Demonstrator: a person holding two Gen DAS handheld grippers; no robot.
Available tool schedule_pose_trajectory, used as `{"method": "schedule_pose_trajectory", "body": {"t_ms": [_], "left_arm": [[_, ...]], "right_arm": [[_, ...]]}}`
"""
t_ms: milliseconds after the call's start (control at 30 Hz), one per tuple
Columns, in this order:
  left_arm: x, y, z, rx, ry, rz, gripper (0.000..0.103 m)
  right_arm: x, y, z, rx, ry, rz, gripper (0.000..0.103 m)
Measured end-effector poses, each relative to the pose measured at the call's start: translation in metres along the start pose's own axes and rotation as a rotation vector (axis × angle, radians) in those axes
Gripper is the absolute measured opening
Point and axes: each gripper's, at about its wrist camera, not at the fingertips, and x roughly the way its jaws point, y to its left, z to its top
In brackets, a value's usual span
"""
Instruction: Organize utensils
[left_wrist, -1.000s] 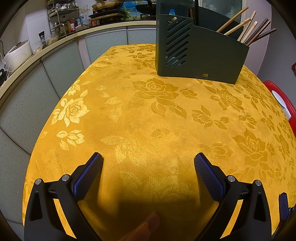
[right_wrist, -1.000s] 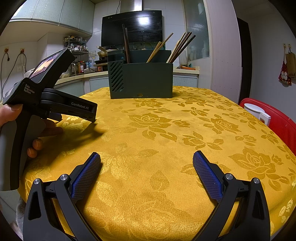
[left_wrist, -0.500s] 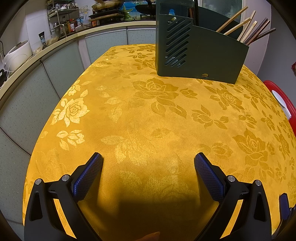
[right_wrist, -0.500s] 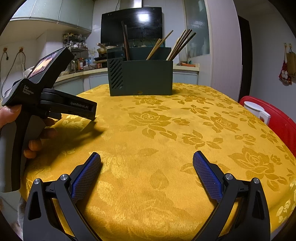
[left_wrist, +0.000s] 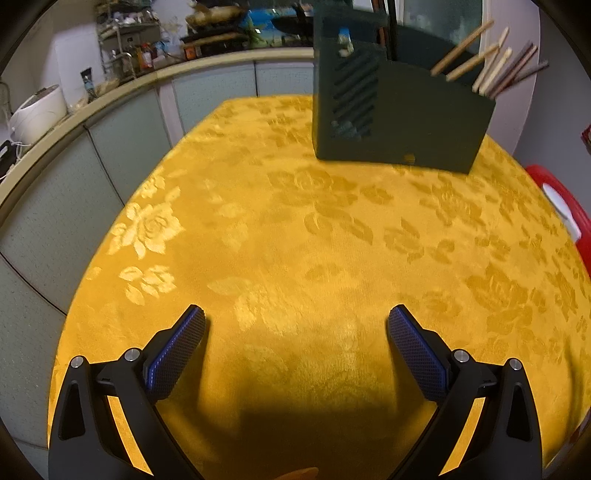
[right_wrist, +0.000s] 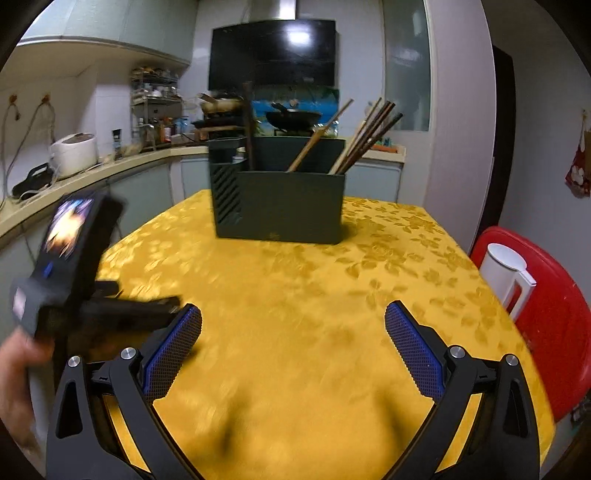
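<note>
A dark green utensil holder (left_wrist: 399, 122) (right_wrist: 279, 199) stands at the far side of the table with the yellow floral cloth (left_wrist: 295, 240) (right_wrist: 314, 295). Several chopsticks (left_wrist: 491, 70) (right_wrist: 365, 136) lean out of its right compartment, and a dark utensil (right_wrist: 249, 125) stands upright at its left. My left gripper (left_wrist: 295, 332) is open over the near part of the cloth, holding nothing. My right gripper (right_wrist: 293, 332) is open too, well short of the holder. In the right wrist view the left gripper's body (right_wrist: 74, 266) shows blurred at the left, held by a hand (right_wrist: 18, 369).
A red stool (right_wrist: 546, 306) with a white jug (right_wrist: 504, 273) on it stands by the table's right edge. A counter (right_wrist: 92, 177) with a rice cooker (right_wrist: 74, 153) runs along the left. Behind the holder are a stove with a wok (right_wrist: 293, 118) and a black hood (right_wrist: 273, 55).
Both grippers have risen and shifted; the right wrist view now looks from higher and nearer the holder. The left gripper's body has swung lower and closer to the right gripper, blurred by motion. Both stay open.
</note>
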Motion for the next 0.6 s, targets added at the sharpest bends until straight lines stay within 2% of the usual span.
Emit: {"method": "schedule_pose_trajectory", "body": {"t_ms": [100,267,500,600], "left_arm": [[-0.013,-0.005,0.001,0.009,-0.053,0.02,0.096],[-0.033,-0.015,0.01,0.046,-0.106,0.026,0.096],[-0.061,-0.025,0.018,0.059,-0.223,0.046,0.096],[-0.066,-0.028,0.021,0.062,-0.231,0.056,0.096]], "right_arm": [[0.005,-0.009,0.021,0.025,-0.002,0.015,0.096],[0.005,-0.016,0.047,0.02,-0.067,0.007,0.096],[0.007,-0.034,0.057,0.054,-0.08,-0.011,0.096],[0.009,-0.039,0.056,0.06,-0.071,-0.022,0.096]]}}
